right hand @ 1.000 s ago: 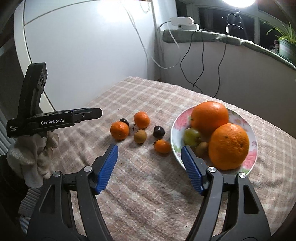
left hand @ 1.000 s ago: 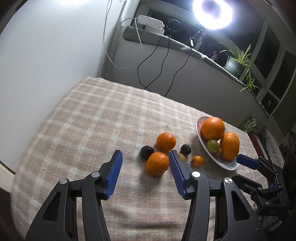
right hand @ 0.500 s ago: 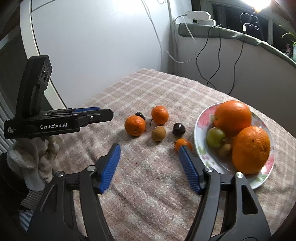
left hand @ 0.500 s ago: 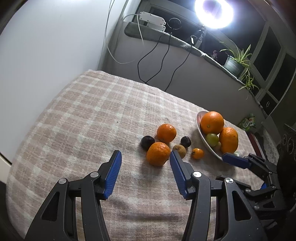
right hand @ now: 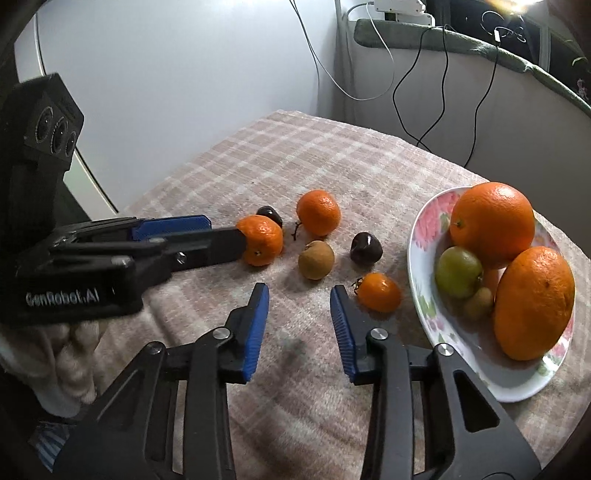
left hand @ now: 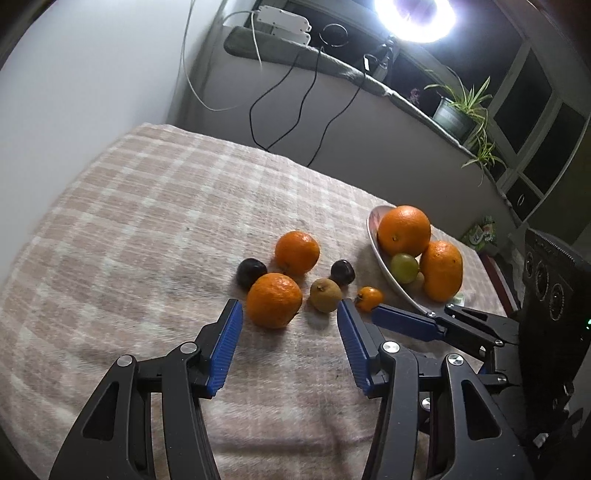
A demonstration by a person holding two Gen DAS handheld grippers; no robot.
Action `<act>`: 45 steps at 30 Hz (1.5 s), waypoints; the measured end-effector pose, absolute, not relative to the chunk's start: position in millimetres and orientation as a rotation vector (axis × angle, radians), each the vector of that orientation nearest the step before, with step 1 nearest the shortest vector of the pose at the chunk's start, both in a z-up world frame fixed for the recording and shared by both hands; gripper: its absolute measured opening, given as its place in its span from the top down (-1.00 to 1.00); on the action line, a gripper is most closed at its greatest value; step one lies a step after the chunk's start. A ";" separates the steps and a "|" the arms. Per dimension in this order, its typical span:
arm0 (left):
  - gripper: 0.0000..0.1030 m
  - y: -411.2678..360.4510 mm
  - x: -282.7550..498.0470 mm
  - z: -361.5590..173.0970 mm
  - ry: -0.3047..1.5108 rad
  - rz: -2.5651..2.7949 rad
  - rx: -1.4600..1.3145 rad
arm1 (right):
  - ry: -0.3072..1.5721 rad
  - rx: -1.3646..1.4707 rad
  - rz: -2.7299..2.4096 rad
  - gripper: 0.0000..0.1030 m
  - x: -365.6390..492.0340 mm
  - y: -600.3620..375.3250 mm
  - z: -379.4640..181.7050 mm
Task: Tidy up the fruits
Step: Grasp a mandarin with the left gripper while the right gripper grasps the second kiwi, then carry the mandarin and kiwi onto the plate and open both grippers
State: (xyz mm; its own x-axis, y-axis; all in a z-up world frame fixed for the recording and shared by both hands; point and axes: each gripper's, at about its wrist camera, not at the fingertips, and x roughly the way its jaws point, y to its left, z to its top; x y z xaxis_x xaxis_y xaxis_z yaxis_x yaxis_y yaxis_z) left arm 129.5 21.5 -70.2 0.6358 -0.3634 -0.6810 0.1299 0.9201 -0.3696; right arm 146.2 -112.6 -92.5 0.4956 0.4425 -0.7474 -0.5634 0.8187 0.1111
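Observation:
Loose fruit lies on the checked cloth: a near mandarin (left hand: pixel 274 300) (right hand: pixel 260 240), a far mandarin (left hand: pixel 297 252), two dark plums (left hand: pixel 251 272) (right hand: pixel 365 248), a brown kiwi-like fruit (right hand: pixel 316 259) and a small orange fruit (right hand: pixel 378 291). My left gripper (left hand: pixel 288 309) (right hand: pixel 207 236) is closing slightly; its fingertips flank the near mandarin's front without pressing it. My right gripper (right hand: pixel 298 291) is closing with nothing between its jaws; the small orange fruit sits just right of its right finger. A flowered plate (right hand: pixel 424 236) holds two large oranges (right hand: pixel 493 225) and a green fruit (right hand: pixel 458 271).
A wall runs along the table's left and far edges, with cables hanging down it (left hand: pixel 280 92). On the ledge stand a bright ring lamp (left hand: pixel 413 14) and a potted plant (left hand: pixel 458 110). A cloth-wrapped hand (right hand: pixel 59 354) holds the left gripper.
The right gripper's jaws have narrowed a lot. Both grippers have come down and closer to the loose fruit, the left one reaching the near mandarin.

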 end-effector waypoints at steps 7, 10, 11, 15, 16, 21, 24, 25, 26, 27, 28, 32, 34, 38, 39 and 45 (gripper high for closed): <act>0.01 14.4 141.4 -77.4 0.858 -0.277 -0.291 | 0.858 -0.175 0.591 0.33 156.1 -107.9 -97.7; 0.01 15.3 145.6 -78.5 0.863 -0.263 -0.290 | 0.861 -0.183 0.587 0.33 159.1 -105.5 -99.9; 0.01 16.1 146.8 -79.2 0.864 -0.260 -0.290 | 0.863 -0.184 0.584 0.33 161.0 -104.6 -101.1; 0.05 19.4 152.3 -85.6 0.878 -0.238 -0.274 | 0.867 -0.191 0.581 0.33 166.0 -100.6 -103.8; 0.14 20.7 153.0 -87.0 0.882 -0.233 -0.272 | 0.867 -0.193 0.579 0.33 166.8 -99.7 -104.0; 0.23 27.2 153.6 -92.5 0.883 -0.242 -0.278 | 0.869 -0.203 0.571 0.33 174.2 -94.9 -105.8; 0.23 26.9 153.1 -92.5 0.878 -0.245 -0.270 | 0.873 -0.213 0.569 0.33 177.3 -91.7 -107.3; 0.24 26.7 152.7 -92.5 0.876 -0.246 -0.269 | 0.876 -0.217 0.568 0.34 178.1 -90.6 -108.1; 0.24 26.9 152.2 -92.5 0.875 -0.247 -0.271 | 0.875 -0.225 0.567 0.36 178.4 -89.5 -108.5; 0.24 27.3 152.4 -92.7 0.875 -0.248 -0.273 | 0.880 -0.230 0.571 0.44 178.7 -88.3 -109.5; 0.24 27.6 152.2 -92.9 0.874 -0.249 -0.275 | 0.885 -0.233 0.573 0.47 179.1 -87.5 -110.6; 0.24 27.5 151.4 -92.1 0.870 -0.247 -0.276 | 0.885 -0.231 0.573 0.48 179.3 -87.5 -110.3; 0.24 28.1 149.7 -91.1 0.866 -0.245 -0.278 | 0.882 -0.226 0.577 0.48 178.5 -87.5 -109.2; 0.24 30.9 146.4 -87.9 0.857 -0.242 -0.288 | 0.865 -0.203 0.589 0.48 171.9 -92.2 -101.0; 0.25 31.2 145.7 -86.8 0.845 -0.241 -0.284 | 0.859 -0.196 0.595 0.48 169.1 -93.9 -98.1; 0.25 29.9 140.2 -80.3 0.831 -0.241 -0.282 | 0.832 -0.163 0.599 0.48 159.2 -108.5 -84.3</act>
State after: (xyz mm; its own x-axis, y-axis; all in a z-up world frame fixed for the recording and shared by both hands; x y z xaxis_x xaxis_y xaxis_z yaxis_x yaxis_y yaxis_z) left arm 140.2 29.9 -80.3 0.6507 -0.3184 -0.6893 0.0997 0.9358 -0.3381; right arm 159.2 -108.5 -84.3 0.5200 0.4350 -0.7351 -0.5590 0.8240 0.0922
